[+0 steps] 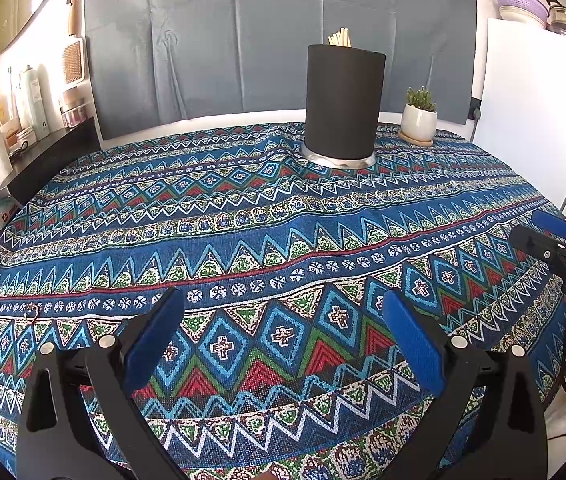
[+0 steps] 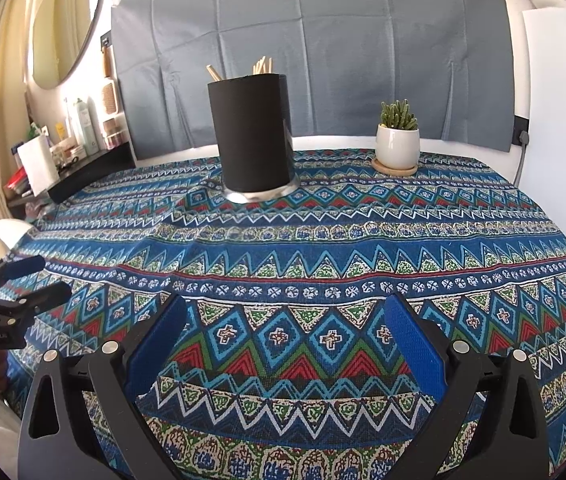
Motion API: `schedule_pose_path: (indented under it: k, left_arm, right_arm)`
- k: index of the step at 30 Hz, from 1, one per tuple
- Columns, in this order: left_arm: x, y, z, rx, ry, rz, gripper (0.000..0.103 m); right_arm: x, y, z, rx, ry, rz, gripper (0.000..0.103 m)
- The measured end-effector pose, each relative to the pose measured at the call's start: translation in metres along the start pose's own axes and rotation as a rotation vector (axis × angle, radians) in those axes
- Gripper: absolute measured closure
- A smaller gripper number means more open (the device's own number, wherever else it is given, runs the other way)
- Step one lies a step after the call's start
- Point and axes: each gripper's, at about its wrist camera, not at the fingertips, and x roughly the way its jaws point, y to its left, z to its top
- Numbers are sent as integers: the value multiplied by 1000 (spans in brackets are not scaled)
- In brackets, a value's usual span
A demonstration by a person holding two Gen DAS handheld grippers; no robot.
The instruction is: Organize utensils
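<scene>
Two tools hover low over the near part of the bench, both with their blue-padded fingers spread wide and nothing between them. The left tool sits over the patterned cloth's diamond band; from the right wrist view it also shows at the far left edge, fingers apart there too. The right tool hangs in much the same pose, and its fingers peek in at the right edge of the left wrist view.

Well beyond both of them, toward the back of the bench, stands a black cylindrical holder on a shiny metal base, upright. Pale wooden chopsticks poke out of its top; in the right wrist view one stick leans off to the left, apart from the rest of the bunch. Near the holder, on its right, a small cactus in a white pot rests on a round wooden saucer.

Behind the bench hangs a creased grey sheet. Off to the left, a dark shelf carries bottles and jars, with an oval mirror on the wall above.
</scene>
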Motion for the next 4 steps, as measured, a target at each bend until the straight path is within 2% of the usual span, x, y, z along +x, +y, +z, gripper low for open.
schedule_pose_path:
  k: [4]
  left_arm:
    - [3,6,0,-33,15,-14,6]
  right_arm:
    - [0,0,0,1,3,5,8]
